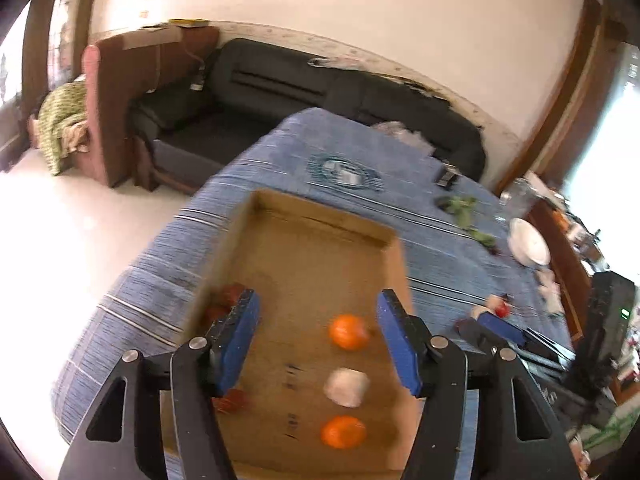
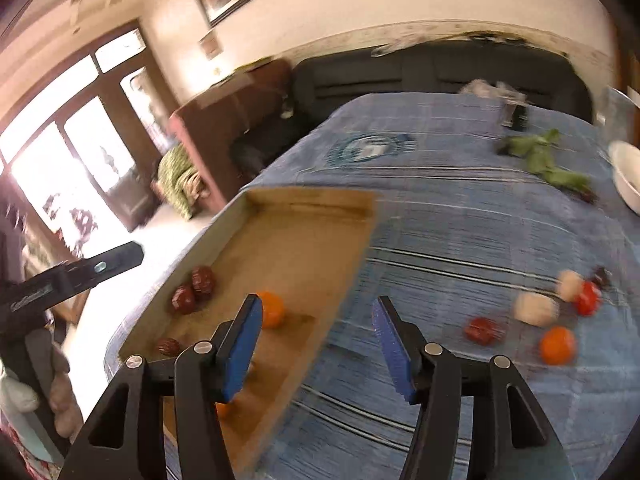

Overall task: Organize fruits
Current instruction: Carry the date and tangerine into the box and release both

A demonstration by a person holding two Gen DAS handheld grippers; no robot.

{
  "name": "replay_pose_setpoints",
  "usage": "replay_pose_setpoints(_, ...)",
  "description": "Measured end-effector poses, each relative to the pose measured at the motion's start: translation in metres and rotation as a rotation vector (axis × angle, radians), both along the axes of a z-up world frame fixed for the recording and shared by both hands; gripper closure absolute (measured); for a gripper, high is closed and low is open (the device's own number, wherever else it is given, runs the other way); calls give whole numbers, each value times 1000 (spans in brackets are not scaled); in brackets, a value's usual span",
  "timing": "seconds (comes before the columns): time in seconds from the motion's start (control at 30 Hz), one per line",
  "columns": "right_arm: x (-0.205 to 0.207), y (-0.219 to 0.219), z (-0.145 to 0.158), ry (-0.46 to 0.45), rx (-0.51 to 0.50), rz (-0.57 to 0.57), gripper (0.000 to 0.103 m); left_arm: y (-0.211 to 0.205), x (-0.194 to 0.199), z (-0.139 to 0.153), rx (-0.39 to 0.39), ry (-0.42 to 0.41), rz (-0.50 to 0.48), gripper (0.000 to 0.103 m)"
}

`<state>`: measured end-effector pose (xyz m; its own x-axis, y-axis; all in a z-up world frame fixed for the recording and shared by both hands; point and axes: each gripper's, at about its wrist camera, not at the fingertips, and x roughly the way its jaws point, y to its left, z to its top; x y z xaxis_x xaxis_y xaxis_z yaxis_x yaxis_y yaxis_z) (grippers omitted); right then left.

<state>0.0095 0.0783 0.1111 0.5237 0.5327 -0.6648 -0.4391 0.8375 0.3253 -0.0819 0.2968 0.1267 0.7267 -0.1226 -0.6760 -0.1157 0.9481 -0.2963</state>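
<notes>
A blue striped woven cloth (image 2: 460, 216) covers the table, and on it lies a shallow brown cardboard tray (image 1: 320, 216) with low walls. In the left wrist view the tray holds two round orange fruits (image 1: 349, 331), one nearer the camera than the other, a pale whitish round item (image 1: 346, 386) between them, and dark red fruits (image 2: 196, 289) along its left wall. The left gripper (image 1: 318, 340) hangs over the tray, its blue-padded fingers apart with nothing between them. The right gripper (image 2: 317, 346) hangs over the tray's right edge and the cloth, fingers likewise spread and empty. On the cloth well right of the tray lie loose fruits: another orange one (image 2: 557, 345), two pale ones, a bright red one (image 2: 587, 297) and a dark red one. A white bowl (image 2: 626, 178) and green leaves (image 2: 540, 156) lie farther back.
</notes>
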Motion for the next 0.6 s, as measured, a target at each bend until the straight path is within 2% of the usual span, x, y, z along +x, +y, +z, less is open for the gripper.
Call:
replay_pose_setpoints(0.17,-2,-85,5,-4,19,-152,41,-50,1,7,-13,-13,-100,42)
replay_pose_setpoints(0.3,-1,-146,1,9,12,-280,41,-92,12,1,-11,-4,-177,37)
replay_pose_setpoints(0.43,3,-175,-14,49,3,-333,41,-125,31,-19,-34,50,-230,37)
replay_pose_setpoints(0.6,17,-171,-41,85,-55,-307,41,-153,55,-50,-50,122,-249,37)
